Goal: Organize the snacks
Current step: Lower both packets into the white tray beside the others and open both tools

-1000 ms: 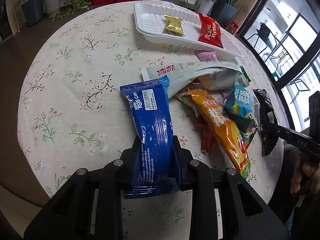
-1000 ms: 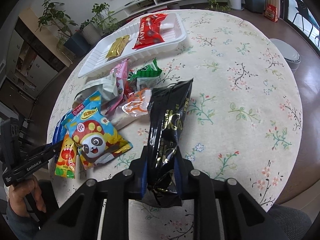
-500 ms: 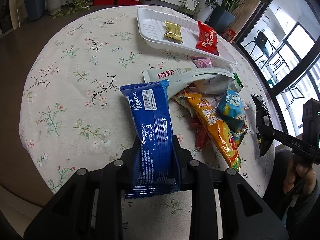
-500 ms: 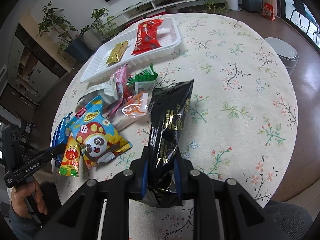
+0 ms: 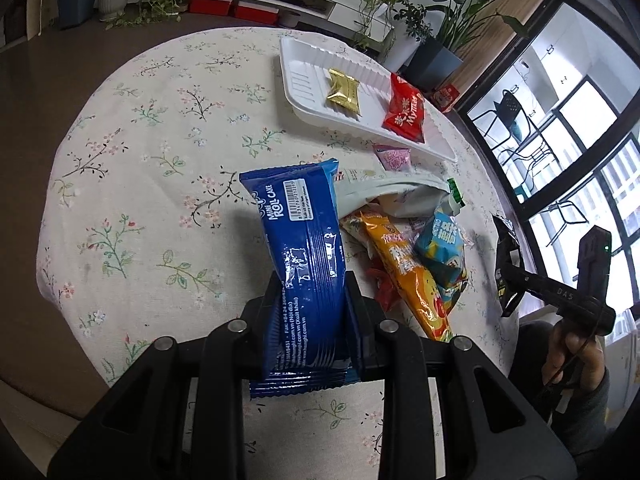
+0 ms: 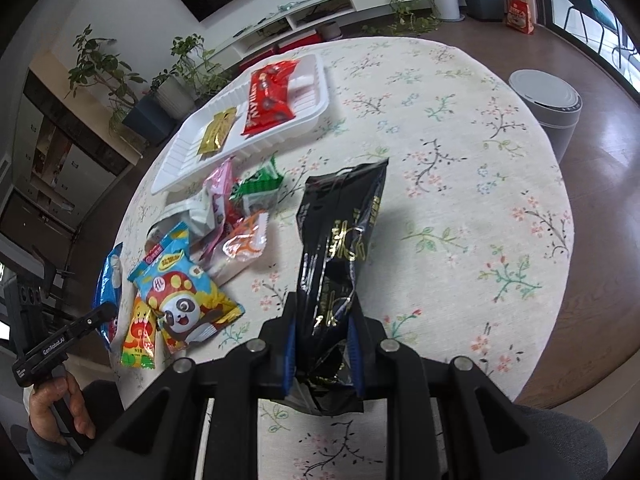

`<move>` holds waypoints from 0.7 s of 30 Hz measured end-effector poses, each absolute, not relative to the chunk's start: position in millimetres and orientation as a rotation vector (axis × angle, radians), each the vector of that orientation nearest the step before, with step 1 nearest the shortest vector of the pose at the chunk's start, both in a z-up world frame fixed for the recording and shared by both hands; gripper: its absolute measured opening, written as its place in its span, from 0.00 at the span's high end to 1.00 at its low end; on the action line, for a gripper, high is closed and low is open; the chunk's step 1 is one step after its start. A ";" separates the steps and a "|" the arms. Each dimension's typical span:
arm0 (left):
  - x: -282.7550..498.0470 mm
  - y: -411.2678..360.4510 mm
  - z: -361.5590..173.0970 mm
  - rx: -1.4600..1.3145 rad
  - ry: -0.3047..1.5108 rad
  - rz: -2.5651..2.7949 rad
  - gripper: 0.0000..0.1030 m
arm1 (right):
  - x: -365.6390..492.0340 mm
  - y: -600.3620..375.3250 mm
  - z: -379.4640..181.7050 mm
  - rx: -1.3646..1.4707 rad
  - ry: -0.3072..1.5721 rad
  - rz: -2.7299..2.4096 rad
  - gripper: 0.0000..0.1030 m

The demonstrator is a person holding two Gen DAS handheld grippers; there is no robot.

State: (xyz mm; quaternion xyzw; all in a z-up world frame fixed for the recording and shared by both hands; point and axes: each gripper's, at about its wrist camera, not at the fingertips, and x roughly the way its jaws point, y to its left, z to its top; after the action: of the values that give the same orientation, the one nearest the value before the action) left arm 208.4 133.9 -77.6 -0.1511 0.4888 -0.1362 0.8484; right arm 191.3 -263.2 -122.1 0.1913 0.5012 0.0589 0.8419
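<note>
Clamped in the left gripper [image 5: 312,304]: a long blue foil roll-cake packet [image 5: 304,248], long axis pointing away toward the white ribbed plastic tray [image 5: 308,92] far and slightly right, already holding a gold sachet [image 5: 343,91] and a red packet [image 5: 405,108]. Pinched in the right gripper [image 6: 322,344]: a crumpled black foil bag [image 6: 340,240], tray far-left [image 6: 192,152]. Between both and the tray, a loose snack heap [image 6: 208,248] on the floral tablecloth [image 6: 460,200]; left side likely nearer.
</note>
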 end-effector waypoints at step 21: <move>376.9 108.3 39.3 -0.166 0.840 -0.361 0.76 | 312.8 -248.3 10.5 0.269 0.794 0.229 0.77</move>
State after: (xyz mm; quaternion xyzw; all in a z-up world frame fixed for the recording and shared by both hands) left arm 376.9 108.3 39.3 -0.0799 0.4050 -0.1742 0.8940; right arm 312.8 -248.3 10.5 0.1304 0.3847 0.1112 0.9070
